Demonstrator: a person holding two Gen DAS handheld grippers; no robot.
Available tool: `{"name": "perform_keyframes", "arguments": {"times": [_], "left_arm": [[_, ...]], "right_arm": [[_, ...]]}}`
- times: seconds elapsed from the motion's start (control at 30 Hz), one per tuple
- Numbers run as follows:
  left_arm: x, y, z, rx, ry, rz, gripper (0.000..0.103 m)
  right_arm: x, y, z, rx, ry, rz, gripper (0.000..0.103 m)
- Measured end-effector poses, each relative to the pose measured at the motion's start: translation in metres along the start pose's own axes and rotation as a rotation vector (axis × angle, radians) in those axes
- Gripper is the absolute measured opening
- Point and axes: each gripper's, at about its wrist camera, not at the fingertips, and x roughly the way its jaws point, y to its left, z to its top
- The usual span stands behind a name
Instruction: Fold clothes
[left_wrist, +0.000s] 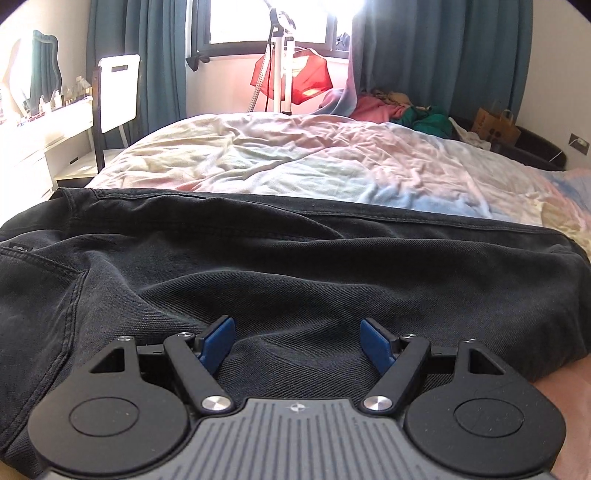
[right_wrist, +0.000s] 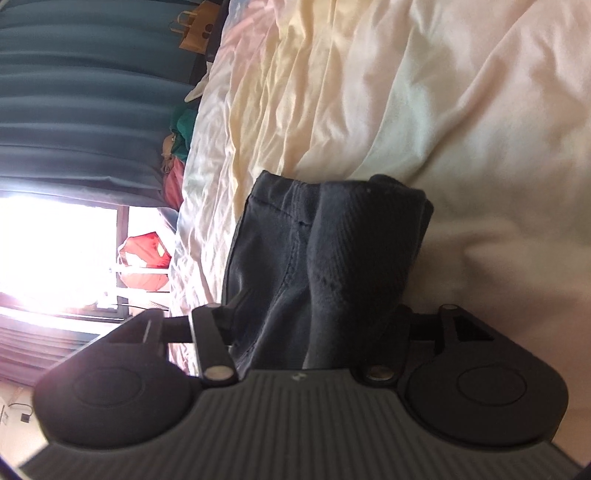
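Dark grey jeans (left_wrist: 280, 266) lie spread across the near side of the bed in the left wrist view. My left gripper (left_wrist: 297, 341) is open, its blue pads (left_wrist: 218, 343) resting just above the denim, holding nothing. In the right wrist view, turned on its side, my right gripper (right_wrist: 314, 314) is shut on a bunched end of the jeans (right_wrist: 325, 251). The cloth fills the jaws and hides the fingertips. The held end is lifted off the pale sheet.
The bed (left_wrist: 314, 158) has a rumpled pastel sheet. A pile of clothes (left_wrist: 399, 107) lies at its far side by teal curtains (left_wrist: 443, 55). A red stand (left_wrist: 291, 74) is by the window, a white chair (left_wrist: 116, 92) and dresser at left, a paper bag (left_wrist: 496, 123) at right.
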Motion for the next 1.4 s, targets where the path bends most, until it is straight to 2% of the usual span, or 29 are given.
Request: {"name": "perform_keyframes", "arguments": {"times": [0.13, 0.3, 0.33, 0.4, 0.47, 0.57, 0.7, 0.87, 1.0, 1.07, 1.13, 1.2, 1.3, 1.4], "left_arm": [[-0.001, 0.001, 0.000, -0.015, -0.006, 0.001, 0.077], [-0.002, 0.002, 0.000, -0.028, -0.013, 0.001, 0.077], [-0.002, 0.002, 0.000, -0.029, -0.013, 0.002, 0.077], [-0.002, 0.002, 0.000, -0.027, -0.014, 0.004, 0.077], [-0.001, 0.001, -0.001, -0.025, -0.014, 0.006, 0.077], [-0.001, 0.001, -0.001, -0.020, -0.015, 0.009, 0.077], [0.000, 0.001, -0.001, -0.018, -0.014, 0.011, 0.077], [0.001, -0.001, -0.001, -0.016, -0.014, 0.013, 0.078], [0.001, 0.000, 0.000, -0.025, -0.014, 0.009, 0.078], [0.001, 0.001, 0.000, -0.027, -0.015, 0.007, 0.078], [0.000, 0.001, 0.000, -0.030, -0.015, 0.005, 0.078], [-0.001, 0.002, 0.000, -0.039, -0.016, -0.001, 0.078], [-0.003, 0.004, 0.001, -0.052, -0.013, -0.006, 0.078], [-0.006, 0.005, 0.001, -0.067, -0.013, -0.010, 0.078]], "right_arm": [[0.002, 0.010, -0.004, -0.039, 0.028, 0.068, 0.065], [-0.003, 0.022, -0.005, -0.087, 0.007, 0.209, 0.066], [-0.002, 0.023, -0.005, -0.095, 0.008, 0.194, 0.065], [0.004, 0.020, -0.007, -0.097, 0.025, 0.079, 0.065], [0.010, 0.014, -0.008, -0.090, 0.056, 0.019, 0.065], [0.007, 0.013, -0.006, -0.074, 0.037, 0.023, 0.065], [-0.009, 0.017, -0.007, -0.063, -0.069, -0.020, 0.065], [-0.040, 0.008, -0.009, 0.044, -0.211, -0.100, 0.065], [-0.062, 0.018, -0.016, -0.026, -0.277, -0.215, 0.065], [-0.070, 0.022, -0.020, -0.027, -0.271, -0.206, 0.065], [-0.080, 0.017, -0.027, 0.006, -0.227, -0.158, 0.065], [-0.080, 0.015, -0.036, 0.043, -0.156, -0.109, 0.065], [-0.075, 0.007, -0.055, 0.101, -0.066, -0.129, 0.065], [-0.059, -0.003, -0.066, 0.169, 0.050, -0.108, 0.065]]}}
